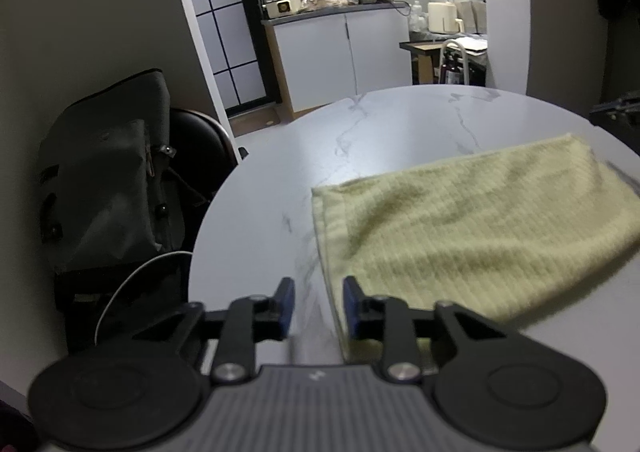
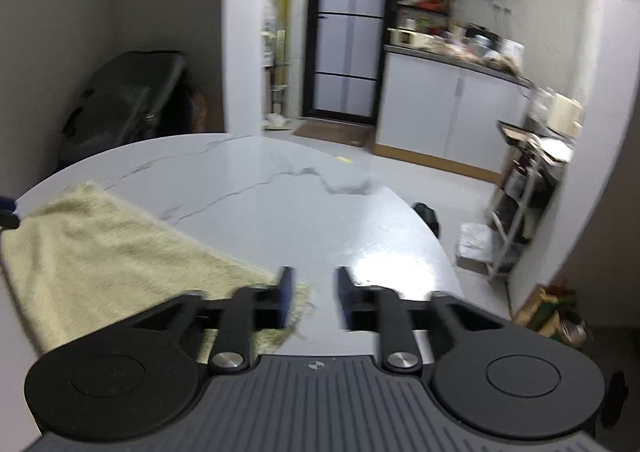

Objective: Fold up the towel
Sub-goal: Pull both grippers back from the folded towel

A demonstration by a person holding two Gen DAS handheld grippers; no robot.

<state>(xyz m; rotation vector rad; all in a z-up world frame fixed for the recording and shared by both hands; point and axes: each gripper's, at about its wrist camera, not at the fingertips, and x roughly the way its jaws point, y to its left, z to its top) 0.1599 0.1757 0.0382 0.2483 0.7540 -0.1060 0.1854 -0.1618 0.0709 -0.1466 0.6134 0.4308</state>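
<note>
Two grippers hang low over a round, marble-veined surface [image 1: 400, 124] where a pale yellow-green towel [image 1: 472, 228] lies already doubled over, its folded edge running along the side nearest the left gripper. The left gripper [image 1: 318, 306] sits at the towel's near left corner with its blue-padded fingers [image 1: 286, 306] parted by a moderate gap; nothing is pinched between them, and the hemmed towel edge runs just beside the inner face of the right-hand finger. The right gripper [image 2: 312, 300] is at the opposite end of the cloth, its fingers [image 2: 286, 300] likewise spread and holding nothing, with the frayed towel corner [image 2: 298, 302] lying under and just past its left-hand finger while bare surface shows in the gap. From the right wrist view the towel [image 2: 108, 252] spreads away to the left. Beyond the surface's left rim a dark backpack [image 1: 108, 180] rests on a black chair [image 1: 200, 148], and farther back a kitchen counter [image 1: 332, 10] is crowded with small items above white cabinets [image 1: 340, 52].
</note>
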